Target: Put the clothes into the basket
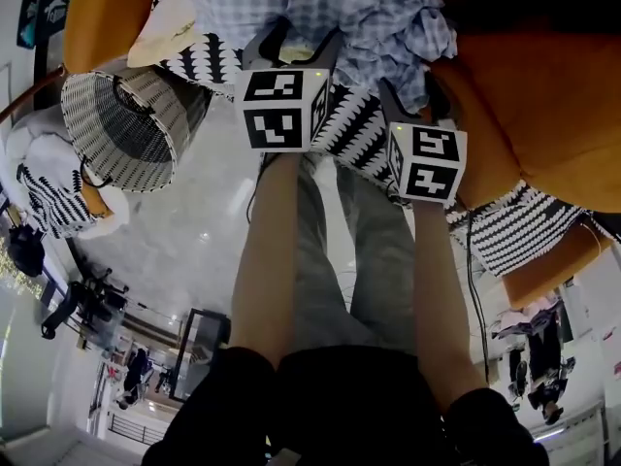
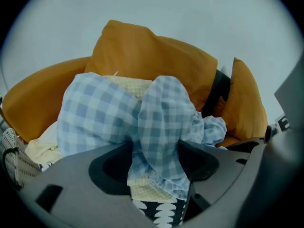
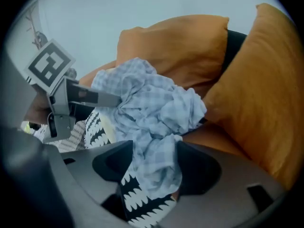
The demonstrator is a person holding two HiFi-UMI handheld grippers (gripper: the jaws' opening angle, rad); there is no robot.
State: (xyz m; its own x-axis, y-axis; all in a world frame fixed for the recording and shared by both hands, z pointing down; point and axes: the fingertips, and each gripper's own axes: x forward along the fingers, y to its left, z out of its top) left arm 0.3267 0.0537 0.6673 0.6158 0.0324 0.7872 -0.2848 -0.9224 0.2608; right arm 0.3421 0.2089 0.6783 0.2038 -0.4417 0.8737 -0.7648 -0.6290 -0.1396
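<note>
A crumpled blue checked shirt (image 1: 374,13) lies on top of a clothes pile on an orange sofa, over a black-and-white patterned cloth (image 1: 349,124) and a pale yellow checked piece (image 2: 128,84). My left gripper (image 1: 296,42) is down in the pile, its jaws standing wide with a fold of the blue checked shirt (image 2: 161,113) between them. To its right, my right gripper (image 1: 412,95) is also open, with another fold of the shirt (image 3: 156,127) and the patterned cloth (image 3: 142,198) in the gap. The woven basket (image 1: 121,124) stands at the left, beside the sofa.
Orange cushions (image 2: 142,46) (image 3: 256,89) rise behind and to the right of the pile. A white bag with patterned cloth (image 1: 49,178) sits left of the basket. The person's legs and a dangling cable (image 1: 471,260) are over the shiny floor.
</note>
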